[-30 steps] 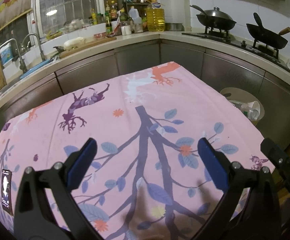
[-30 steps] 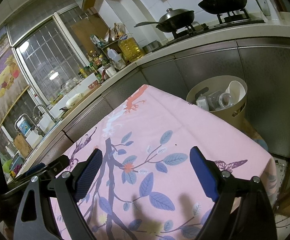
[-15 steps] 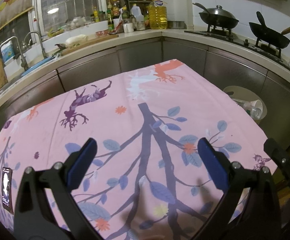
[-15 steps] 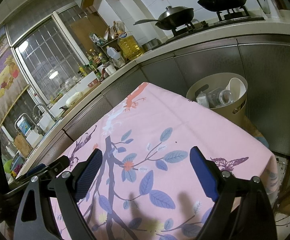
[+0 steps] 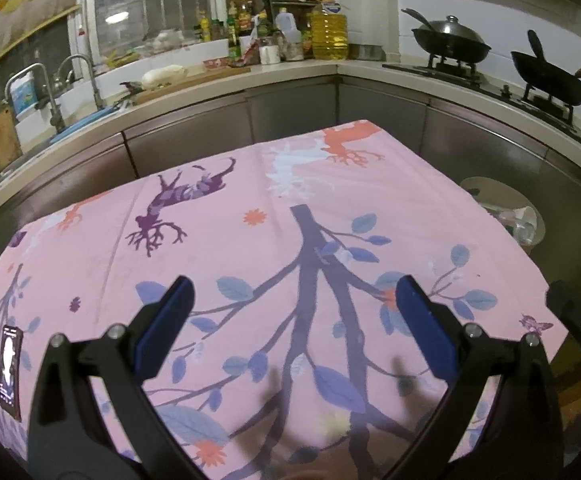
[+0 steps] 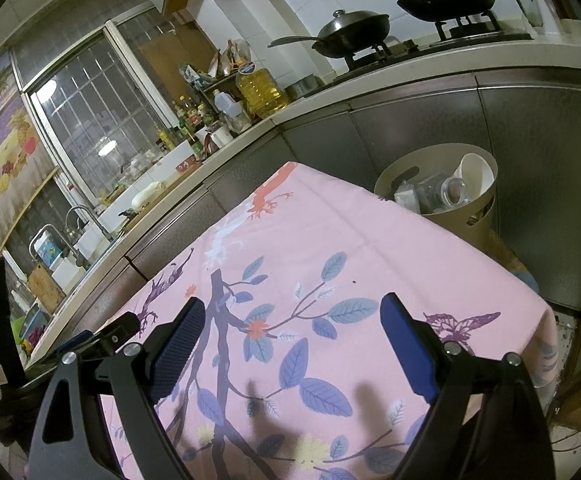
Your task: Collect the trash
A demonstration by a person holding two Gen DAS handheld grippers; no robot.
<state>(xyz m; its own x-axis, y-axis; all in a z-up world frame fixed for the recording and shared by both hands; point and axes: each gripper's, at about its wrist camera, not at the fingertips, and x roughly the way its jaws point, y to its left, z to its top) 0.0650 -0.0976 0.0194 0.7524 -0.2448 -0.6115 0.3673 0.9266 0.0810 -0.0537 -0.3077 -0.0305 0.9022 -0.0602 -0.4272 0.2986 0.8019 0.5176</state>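
Both my left gripper (image 5: 292, 304) and right gripper (image 6: 292, 324) hung spread, empty, over the tablecloth (image 5: 250, 240); the trash bin (image 6: 474, 216) looked full, so best to retreat steadily.

Matt pink printed cloth tablecloth (image 5: 250, 248) at centre; brushed-metal cabinet fronts (image 6: 410, 120) from 10 to 2 o'clock; smooth matt beige plastic bin (image 6: 474, 216) at 2 o'clock; ribbed blue rubbery finger pads (image 6: 178, 348) at 7 o'clock.
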